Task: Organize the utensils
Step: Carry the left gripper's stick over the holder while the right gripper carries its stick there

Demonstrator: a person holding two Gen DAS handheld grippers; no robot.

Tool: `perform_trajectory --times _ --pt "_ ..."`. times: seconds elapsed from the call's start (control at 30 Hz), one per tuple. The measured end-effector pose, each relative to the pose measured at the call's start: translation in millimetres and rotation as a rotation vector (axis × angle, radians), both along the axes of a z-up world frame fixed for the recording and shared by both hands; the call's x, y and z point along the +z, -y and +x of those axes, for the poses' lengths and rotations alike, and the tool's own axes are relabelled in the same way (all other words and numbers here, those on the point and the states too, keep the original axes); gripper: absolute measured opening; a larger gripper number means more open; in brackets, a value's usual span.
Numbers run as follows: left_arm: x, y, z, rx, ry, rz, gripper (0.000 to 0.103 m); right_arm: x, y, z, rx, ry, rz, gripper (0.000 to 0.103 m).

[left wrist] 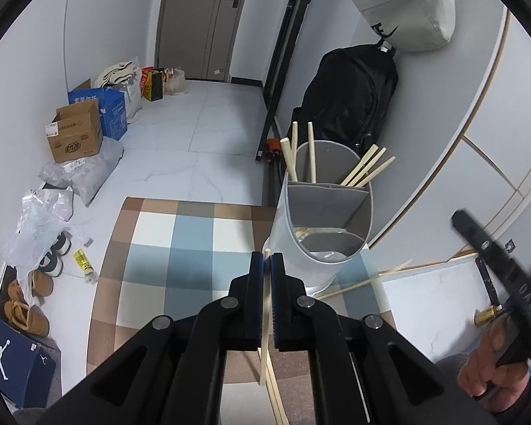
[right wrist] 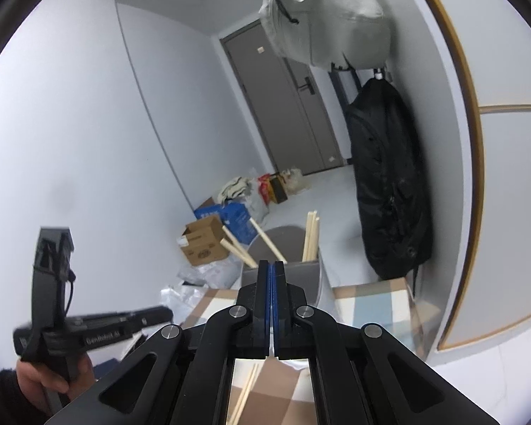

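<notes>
A white and grey utensil holder (left wrist: 322, 233) with several compartments stands on a checked mat (left wrist: 180, 248). Wooden chopsticks (left wrist: 364, 170) stick out of its far compartments. My left gripper (left wrist: 267, 260) is shut on one wooden chopstick (left wrist: 264, 336), held upright just left of the holder. Two more chopsticks (left wrist: 368, 279) lie on the mat by the holder's base. My right gripper (right wrist: 272, 272) is shut and empty, raised in front of the holder (right wrist: 283, 272), with chopsticks (right wrist: 309, 237) visible beyond it. Loose chopsticks (right wrist: 246, 393) lie on the mat below it.
Cardboard boxes (left wrist: 78, 134), plastic bags (left wrist: 46, 219) and shoes (left wrist: 28, 304) line the left wall. A black backpack (left wrist: 354, 95) and a grey bag (left wrist: 403, 3) hang on the right wall behind the holder. A grey door (left wrist: 198, 17) is at the far end.
</notes>
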State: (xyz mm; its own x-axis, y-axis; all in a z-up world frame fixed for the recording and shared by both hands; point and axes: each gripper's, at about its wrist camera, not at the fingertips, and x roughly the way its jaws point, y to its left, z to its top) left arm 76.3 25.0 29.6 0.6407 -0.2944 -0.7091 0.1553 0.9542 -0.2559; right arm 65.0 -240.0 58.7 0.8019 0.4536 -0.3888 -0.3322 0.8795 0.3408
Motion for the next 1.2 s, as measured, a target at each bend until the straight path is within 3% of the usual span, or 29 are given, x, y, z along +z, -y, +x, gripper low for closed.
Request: perform_trajectory --times 0.23,0.43,0.47,0.63,0.77,0.93,1.2 --pt "-0.6 -1.6 -4.5 -0.026 0.012 0.016 0.000 -32.5 36.2 1.2 -0.027 -0.147 0.013 0.003" --pt "0.6 -2.4 -2.4 -0.037 0.008 0.009 0.000 -61.3 95.3 33.1 -0.187 -0.337 0.028 0.011" --pt "0.3 -2.3 -1.8 -0.038 0.005 0.006 0.000 -72.9 109.6 43.1 -0.217 -0.402 0.078 0.016" --pt "-1.8 -3.1 2.1 -0.039 -0.001 0.001 0.000 -127.5 150.9 75.3 -0.325 -0.611 0.268 0.019" --pt "-2.5 -2.4 5.7 -0.042 -0.008 0.007 0.000 -163.7 162.4 91.1 -0.363 -0.720 0.387 0.022" --pt "-2.4 -2.8 8.3 -0.048 -0.018 0.000 0.000 -185.9 163.2 106.2 -0.361 -0.758 0.459 0.022" --pt "-2.6 -2.5 9.1 -0.052 -0.020 0.020 0.000 -198.0 158.1 127.3 -0.362 -0.769 0.412 0.020"
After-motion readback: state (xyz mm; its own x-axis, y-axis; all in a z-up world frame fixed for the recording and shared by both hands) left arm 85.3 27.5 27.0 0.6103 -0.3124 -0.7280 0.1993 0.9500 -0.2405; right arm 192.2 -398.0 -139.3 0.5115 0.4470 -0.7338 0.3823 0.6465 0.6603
